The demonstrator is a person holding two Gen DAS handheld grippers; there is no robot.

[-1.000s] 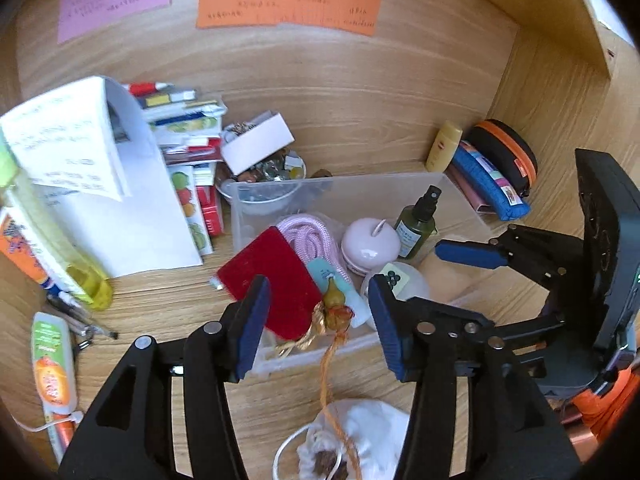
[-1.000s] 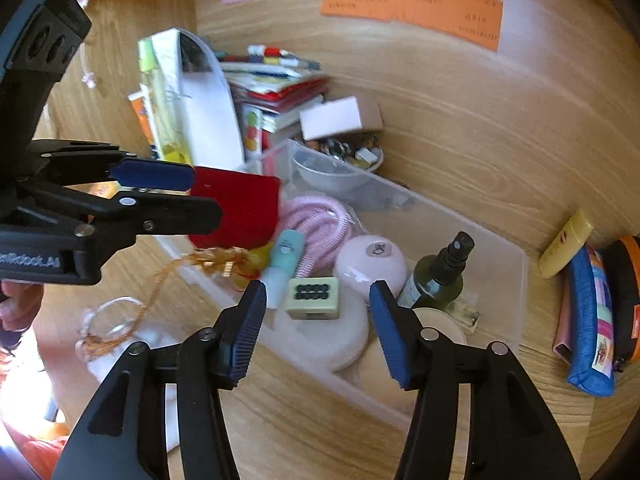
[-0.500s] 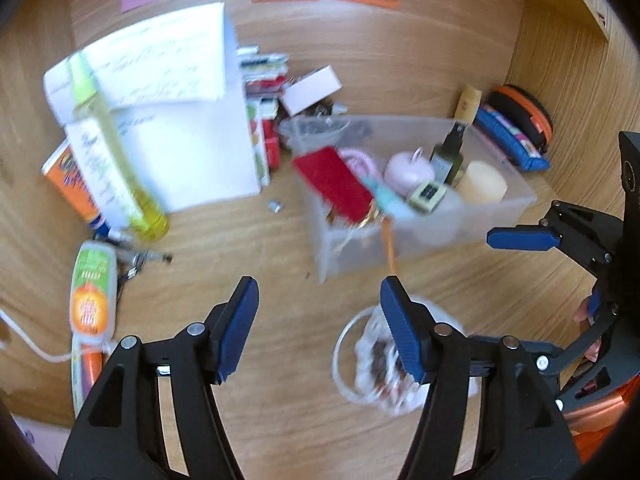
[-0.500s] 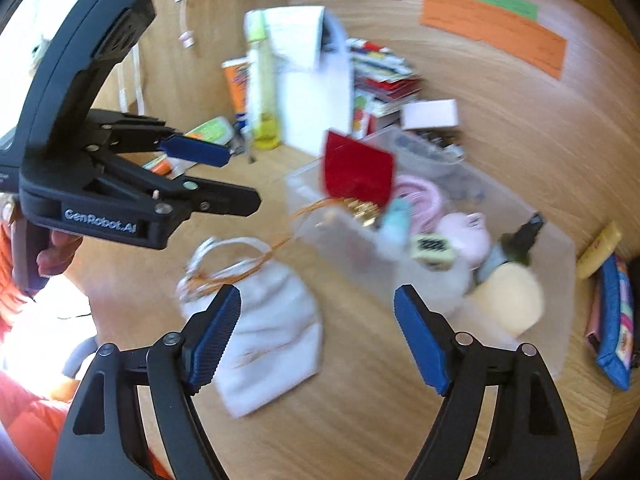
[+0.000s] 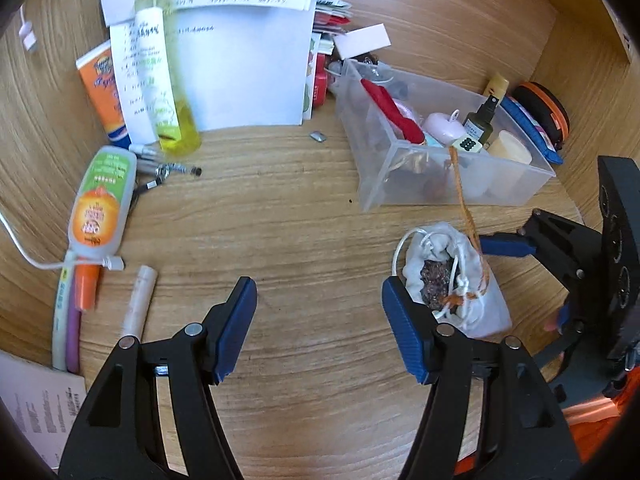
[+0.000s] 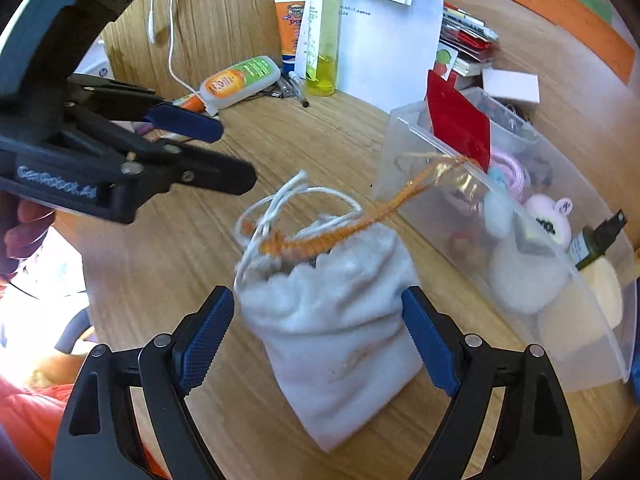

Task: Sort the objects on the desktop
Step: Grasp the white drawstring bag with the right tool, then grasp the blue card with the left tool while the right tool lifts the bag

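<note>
On the wooden desk [image 5: 280,216], near its front edge and just in front of the clear plastic storage bin [image 6: 580,320], a small white cloth drawstring pouch [image 6: 336,328] is sitting upright with its mouth gaping. It is likely going to handle as a soft, light, slumping thing: the fabric is creasing and the dark, lumpy contents [image 5: 436,276] are showing through the top, so a squeeze low on the body risks tipping them out. The gathered neck, or the white cord loops [image 6: 288,196] above it, looks like the safer place to take hold. An orange braided cord [image 6: 360,220] is trailing from the bin's rim across the pouch's mouth and may be snagging on it, though I cannot tell whether it is tied.

The right gripper [image 6: 320,336] is straddling the pouch, its jaws having just been opening, with the blue pads standing clear of the cloth on both sides. The left gripper [image 5: 318,320] is hanging released over bare wood, just left of the pouch, holding nothing.
</note>
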